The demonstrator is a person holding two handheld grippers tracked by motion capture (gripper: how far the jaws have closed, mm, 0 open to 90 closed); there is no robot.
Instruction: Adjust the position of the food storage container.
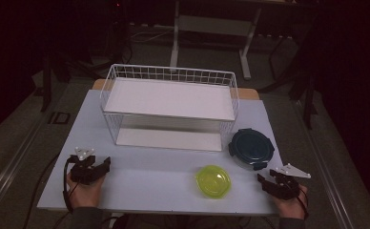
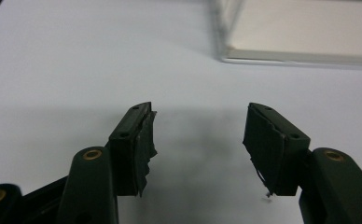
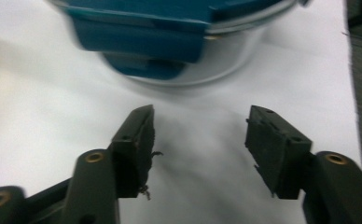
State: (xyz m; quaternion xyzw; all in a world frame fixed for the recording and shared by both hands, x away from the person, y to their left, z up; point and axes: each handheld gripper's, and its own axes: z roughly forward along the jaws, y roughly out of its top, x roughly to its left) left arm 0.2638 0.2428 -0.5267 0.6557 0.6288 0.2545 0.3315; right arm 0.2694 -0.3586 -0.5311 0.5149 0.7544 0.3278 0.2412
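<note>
Teal-lidded container [image 1: 251, 148] sits lower right, just ahead of the right gripper [image 1: 271, 180]; jaws wide, empty; stiff, probably light; best gripped by its side latch.

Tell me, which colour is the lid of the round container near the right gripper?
Dark teal-blue lid; the right gripper view shows it best.

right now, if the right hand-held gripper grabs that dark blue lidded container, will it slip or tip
The container looks low and wide, so it probably won't tip. Its shiny metal wall may be slippery; the lid's clips look like a surer hold. The right hand-held gripper is open and seems narrower than the container.
</note>
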